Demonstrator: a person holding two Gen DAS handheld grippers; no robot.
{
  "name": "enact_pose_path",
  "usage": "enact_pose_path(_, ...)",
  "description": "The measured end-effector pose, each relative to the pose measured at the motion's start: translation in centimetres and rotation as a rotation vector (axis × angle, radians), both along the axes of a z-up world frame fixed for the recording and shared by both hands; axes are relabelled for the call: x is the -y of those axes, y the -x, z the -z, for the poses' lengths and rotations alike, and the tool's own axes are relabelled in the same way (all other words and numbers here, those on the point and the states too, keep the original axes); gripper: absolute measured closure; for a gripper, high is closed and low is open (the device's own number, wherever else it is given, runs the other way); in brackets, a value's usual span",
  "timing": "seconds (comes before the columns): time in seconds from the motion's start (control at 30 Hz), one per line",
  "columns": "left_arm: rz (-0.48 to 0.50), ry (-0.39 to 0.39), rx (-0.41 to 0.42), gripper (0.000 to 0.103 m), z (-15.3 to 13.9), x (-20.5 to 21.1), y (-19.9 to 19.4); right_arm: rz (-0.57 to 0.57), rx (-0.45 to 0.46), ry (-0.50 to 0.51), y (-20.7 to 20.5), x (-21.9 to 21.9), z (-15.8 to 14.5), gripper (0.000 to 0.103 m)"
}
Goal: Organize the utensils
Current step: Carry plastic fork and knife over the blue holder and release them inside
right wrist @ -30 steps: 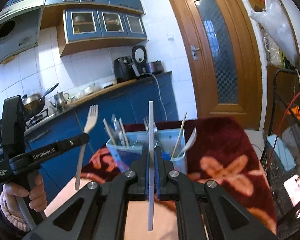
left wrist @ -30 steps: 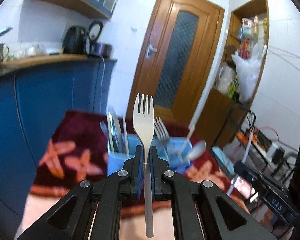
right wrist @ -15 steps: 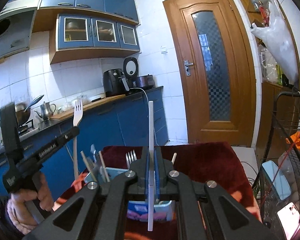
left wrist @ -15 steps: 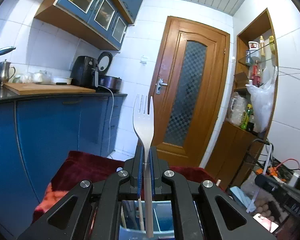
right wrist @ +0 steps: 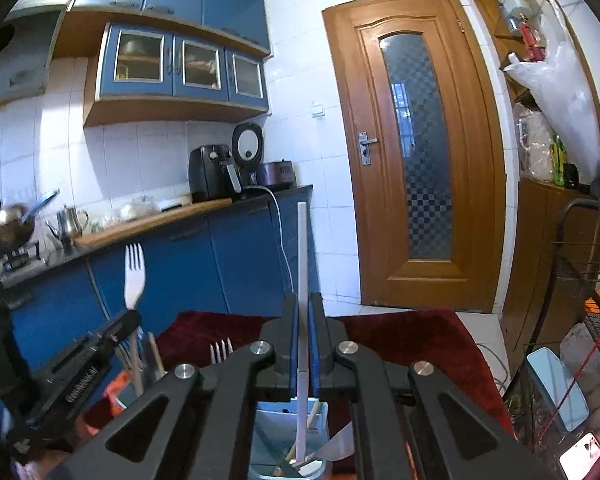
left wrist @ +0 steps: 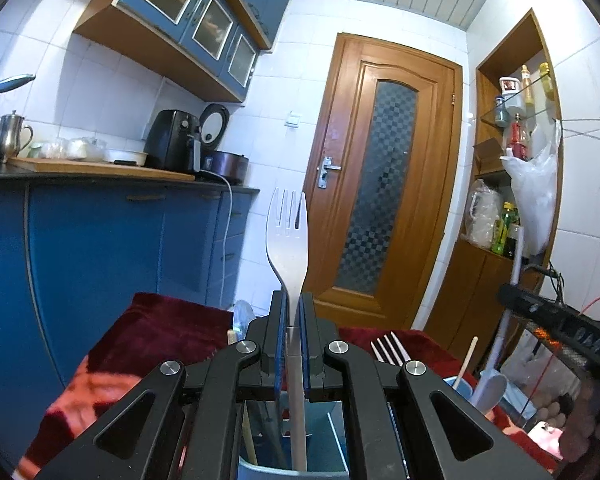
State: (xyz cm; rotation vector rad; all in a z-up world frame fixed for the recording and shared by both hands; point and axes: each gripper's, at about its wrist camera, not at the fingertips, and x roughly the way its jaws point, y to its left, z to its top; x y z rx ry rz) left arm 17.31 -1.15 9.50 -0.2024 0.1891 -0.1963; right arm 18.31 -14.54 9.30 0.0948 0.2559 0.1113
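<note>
Above blue holder [left wrist: 292, 474] rim: left tool [left wrist: 293, 308] pinching fork [left wrist: 287, 236] upright; right tool [right wrist: 302, 312] pinching white stick [right wrist: 302, 248].

Black claw [left wrist: 293, 344] (silver screws, blue pads).

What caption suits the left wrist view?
Left gripper shut on an upright fork above a blue utensil holder.

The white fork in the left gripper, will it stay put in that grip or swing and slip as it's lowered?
The fork looks like thin plastic, so probably light and a bit bendy. The left gripper pinches only its narrow handle, so it may pivot. It stands upright now, so the grip seems adequate.
</note>
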Motion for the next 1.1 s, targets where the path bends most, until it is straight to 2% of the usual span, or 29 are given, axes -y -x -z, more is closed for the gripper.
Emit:
enact_pose_path(0.27, -0.009, -0.050, -0.008, 0.097, 1.2, 0.8, 0.5, -0.033, -0.090, 0.027, -0.3, -0.8, 2.4, 0.097)
enact_pose_path(0.53, -0.008, -0.052, -0.046, 0.096, 1.4, 0.2, 1.3, -0.051, -0.128, 0.010, 0.2, -1.3, 2.9, 0.094)
enact_pose_path(0.63, -0.014, -0.056, -0.062, 0.093, 1.3, 0.1, 1.7, -0.058, -0.122, -0.004, 0.9, -1.3, 2.7, 0.084)
enact_pose_path(0.77, -0.007, -0.049, -0.070, 0.075, 0.9, -0.2, 2.4, -0.062, -0.108, -0.018, 1.8, -1.1, 2.1, 0.081)
enact_pose_path(0.8, -0.006, -0.047, -0.070, 0.074, 0.8, -0.3, 2.6, -0.062, -0.102, -0.019, 2.1, -1.1, 1.9, 0.080)
enact_pose_path(1.1, -0.009, -0.047, -0.076, 0.073, -0.8, -1.1, 5.5, -0.074, -0.083, -0.028, 4.9, -1.7, 0.5, 0.076)
